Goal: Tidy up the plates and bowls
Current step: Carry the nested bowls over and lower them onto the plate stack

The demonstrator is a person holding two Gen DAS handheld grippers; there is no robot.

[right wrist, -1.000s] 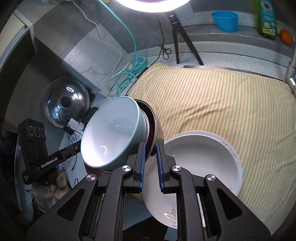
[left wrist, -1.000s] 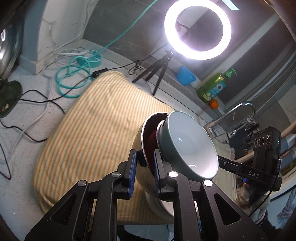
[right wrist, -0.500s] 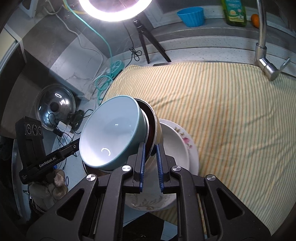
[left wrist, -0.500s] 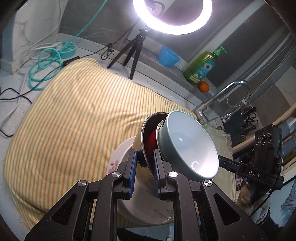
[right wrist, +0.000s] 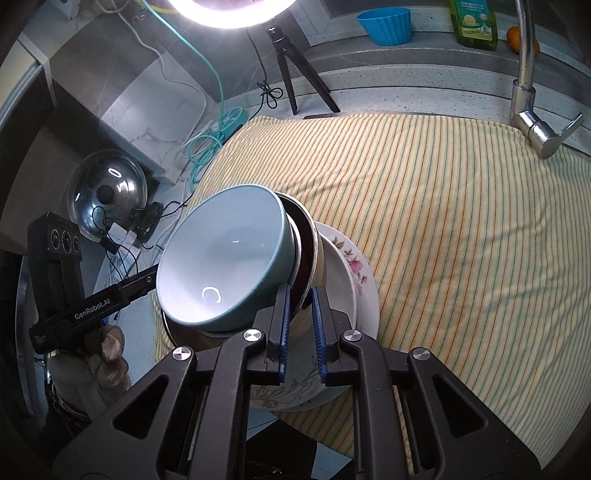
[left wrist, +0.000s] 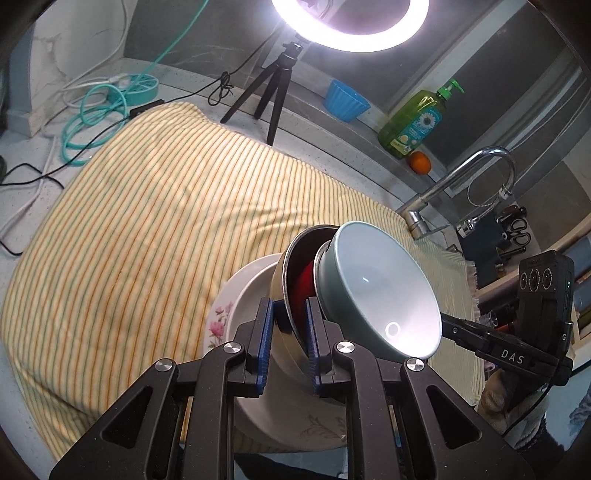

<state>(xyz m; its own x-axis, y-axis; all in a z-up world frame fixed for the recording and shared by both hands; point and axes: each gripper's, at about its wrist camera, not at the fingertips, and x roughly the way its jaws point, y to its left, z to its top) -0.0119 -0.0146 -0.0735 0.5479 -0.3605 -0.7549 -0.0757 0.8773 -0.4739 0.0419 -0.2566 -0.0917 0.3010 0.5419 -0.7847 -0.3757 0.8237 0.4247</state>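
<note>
Blue bowl (left wrist: 380,295) nests in our stack; both grippers (left wrist: 289,336) (right wrist: 300,325) pinch the steel bowl (right wrist: 304,240) rim (over plates (right wrist: 354,280), cloth's (right wrist: 461,229) near edge); setting down remains.

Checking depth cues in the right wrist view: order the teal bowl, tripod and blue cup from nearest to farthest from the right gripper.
1. Teal bowl, just left of the right gripper.
2. Tripod, beyond the striped cloth.
3. Blue cup, on the back ledge, upper right.

A home kitchen: faucet (left wrist: 461,184), dish soap (left wrist: 413,122), stone counter (right wrist: 406,96).
</note>
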